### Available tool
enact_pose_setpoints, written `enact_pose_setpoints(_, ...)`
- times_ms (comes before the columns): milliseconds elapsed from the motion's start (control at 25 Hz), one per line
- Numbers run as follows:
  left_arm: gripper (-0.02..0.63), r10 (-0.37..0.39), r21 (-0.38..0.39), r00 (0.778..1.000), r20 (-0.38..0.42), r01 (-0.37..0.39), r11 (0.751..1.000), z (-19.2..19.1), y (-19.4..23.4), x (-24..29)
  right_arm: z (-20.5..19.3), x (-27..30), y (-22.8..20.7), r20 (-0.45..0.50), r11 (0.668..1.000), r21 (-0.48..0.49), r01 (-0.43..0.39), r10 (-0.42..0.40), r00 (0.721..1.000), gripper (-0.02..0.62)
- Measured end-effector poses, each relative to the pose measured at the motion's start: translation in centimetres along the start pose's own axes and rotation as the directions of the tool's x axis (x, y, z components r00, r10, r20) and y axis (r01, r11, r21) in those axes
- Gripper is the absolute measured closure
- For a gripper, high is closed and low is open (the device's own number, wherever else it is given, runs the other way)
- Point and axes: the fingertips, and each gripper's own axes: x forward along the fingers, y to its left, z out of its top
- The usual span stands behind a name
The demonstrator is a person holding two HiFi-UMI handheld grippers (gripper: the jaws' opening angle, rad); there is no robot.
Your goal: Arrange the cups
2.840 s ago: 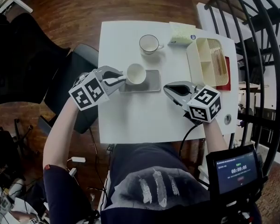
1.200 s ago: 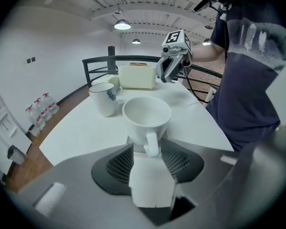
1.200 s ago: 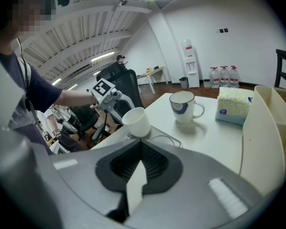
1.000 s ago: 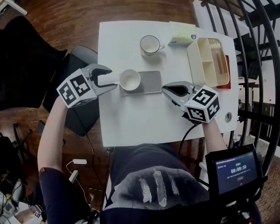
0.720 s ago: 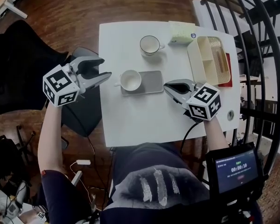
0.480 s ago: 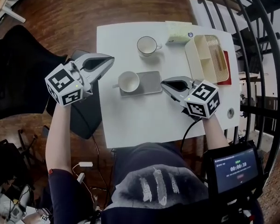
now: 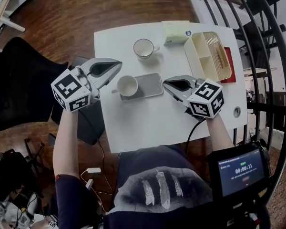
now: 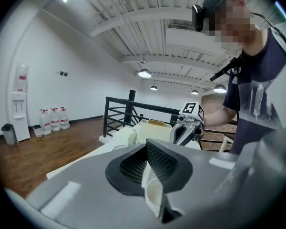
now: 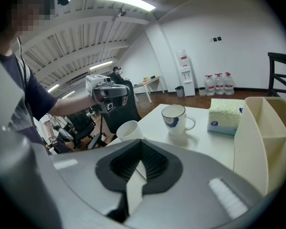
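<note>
head view showed the white cup [image 7: 127, 86] standing free on the grey mat [image 7: 151, 83]. your left gripper [image 7: 117, 65] had just closed its jaws on nothing; your right gripper [image 7: 167, 83] was shut, empty. next, you would likely reopen for the rimmed cup [image 7: 143, 48].

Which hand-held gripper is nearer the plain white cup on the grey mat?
Left. The left hand-held gripper, its jaws just closed empty, is just left of the plain white cup; the right hand-held gripper is beyond the grey mat's opposite end.
</note>
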Motion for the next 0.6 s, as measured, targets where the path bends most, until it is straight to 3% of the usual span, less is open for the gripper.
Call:
enact_pose_setpoints(240, 0.604, -0.01, 0.016, 0.999, -0.039, 0.01, 1.0, -0.18, -0.84, 0.22, 0.08, -0.08, 0.15, 0.004, 1.0, -0.011, -0.015, 0.015, 1.0, 0.591)
enact_pose_setpoints(600, 0.592, 0.062, 0.012, 0.998, -0.033, -0.062, 0.998, -0.46, -0.3, -0.01, 0.54, -0.11, 0.07, -0.007, 0.999, -0.035, -0.033, 0.033, 0.999, 0.591)
